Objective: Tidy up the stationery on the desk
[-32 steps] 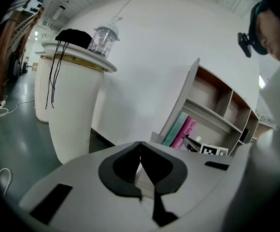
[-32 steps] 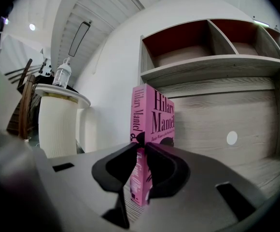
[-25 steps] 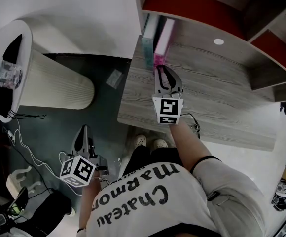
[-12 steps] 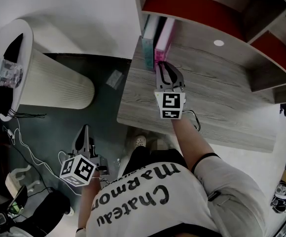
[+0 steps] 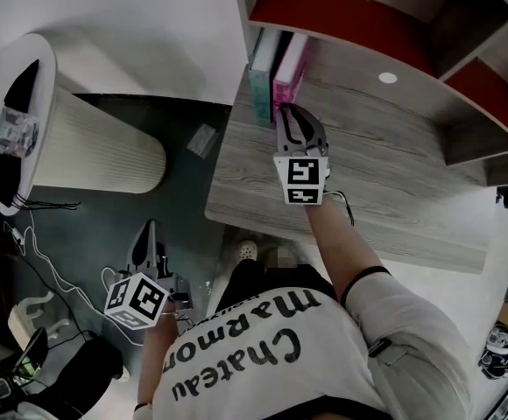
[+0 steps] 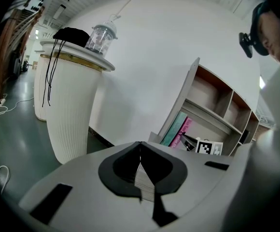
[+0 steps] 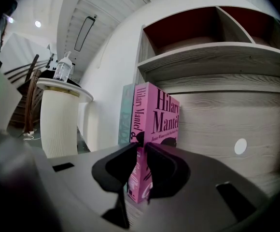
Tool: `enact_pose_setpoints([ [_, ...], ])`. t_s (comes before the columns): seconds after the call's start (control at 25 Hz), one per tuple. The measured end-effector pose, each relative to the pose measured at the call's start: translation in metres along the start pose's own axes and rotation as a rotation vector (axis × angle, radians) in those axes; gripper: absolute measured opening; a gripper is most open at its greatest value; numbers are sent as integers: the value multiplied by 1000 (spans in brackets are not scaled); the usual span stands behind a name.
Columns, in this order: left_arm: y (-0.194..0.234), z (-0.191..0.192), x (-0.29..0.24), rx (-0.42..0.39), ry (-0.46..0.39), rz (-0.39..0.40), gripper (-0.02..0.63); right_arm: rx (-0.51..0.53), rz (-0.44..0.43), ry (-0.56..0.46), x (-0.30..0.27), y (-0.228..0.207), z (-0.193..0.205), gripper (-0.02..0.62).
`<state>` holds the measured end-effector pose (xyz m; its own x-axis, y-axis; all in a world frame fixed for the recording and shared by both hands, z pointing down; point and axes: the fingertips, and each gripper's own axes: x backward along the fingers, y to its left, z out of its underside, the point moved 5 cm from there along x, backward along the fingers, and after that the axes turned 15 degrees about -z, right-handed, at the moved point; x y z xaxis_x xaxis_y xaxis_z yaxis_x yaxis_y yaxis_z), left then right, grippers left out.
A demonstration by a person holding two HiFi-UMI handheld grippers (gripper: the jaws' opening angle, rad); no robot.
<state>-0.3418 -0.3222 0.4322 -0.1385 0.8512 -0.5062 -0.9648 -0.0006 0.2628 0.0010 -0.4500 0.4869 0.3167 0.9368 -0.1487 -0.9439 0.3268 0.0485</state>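
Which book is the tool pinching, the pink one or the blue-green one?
The pink book, the one with big black letters on its cover. The right tool has its jaws closed on its near edge. The blue-green book stands beside it, outside the jaws.

The pink book stands upright on the wood-grain worktop. The right gripper view shows both its spine and its front cover, each with black lettering. Its near lower edge is pinched between the fingers of the right gripper. The teal book, slimmer and also upright, stands right against the pink one at its 9 o'clock. In the head view the pair stands at the worktop's 11 o'clock corner.
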Motion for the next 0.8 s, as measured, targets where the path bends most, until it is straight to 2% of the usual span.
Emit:
enact_pose_setpoints([
  [0.8,-6,8,8,35,-17,-31,15,1,-12,15,-9,-14,1,78],
])
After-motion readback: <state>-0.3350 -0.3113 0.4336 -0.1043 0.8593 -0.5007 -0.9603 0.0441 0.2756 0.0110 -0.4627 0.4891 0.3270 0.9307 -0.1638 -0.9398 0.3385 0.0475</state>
